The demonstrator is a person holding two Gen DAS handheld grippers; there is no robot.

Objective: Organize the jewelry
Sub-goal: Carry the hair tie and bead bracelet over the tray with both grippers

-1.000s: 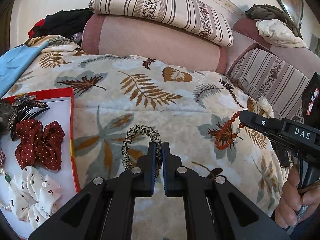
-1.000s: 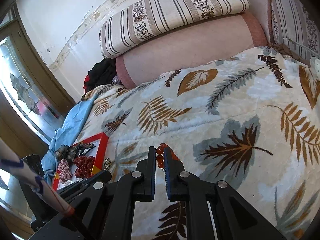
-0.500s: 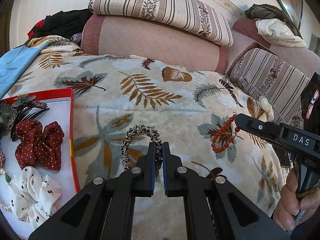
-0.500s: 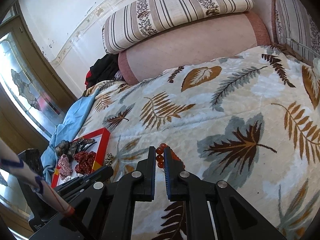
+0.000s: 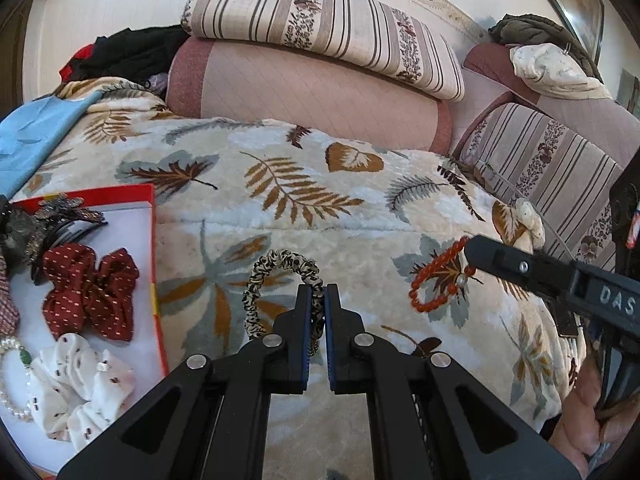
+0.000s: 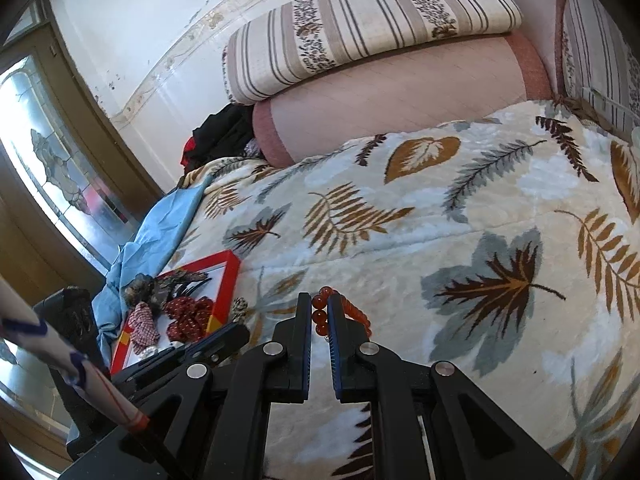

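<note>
My left gripper [image 5: 318,294] is shut on a leopard-print scrunchie [image 5: 272,268] that stands up from the leaf-patterned blanket. My right gripper [image 6: 320,304] is shut on a red bead bracelet [image 6: 320,316]; in the left wrist view the bracelet [image 5: 434,280] hangs from the right gripper's tip [image 5: 472,250] just above the blanket. A red-rimmed white tray [image 5: 154,240] at the left holds a red dotted bow [image 5: 90,288], a white scrunchie [image 5: 80,384], a pearl bracelet [image 5: 12,408] and dark hair clips [image 5: 60,216]. The tray also shows in the right wrist view [image 6: 224,292].
The leaf-patterned blanket [image 5: 320,200] covers the bed. Pink and striped cushions [image 5: 312,80] line the back and right side. A blue cloth [image 5: 36,136] and dark clothes [image 5: 132,52] lie at the far left. A glass door [image 6: 52,184] stands at the left.
The right gripper has moved leftward with the bead bracelet, which now hangs lower and nearer the scrunchie. The left gripper keeps its hold and has hardly moved.
</note>
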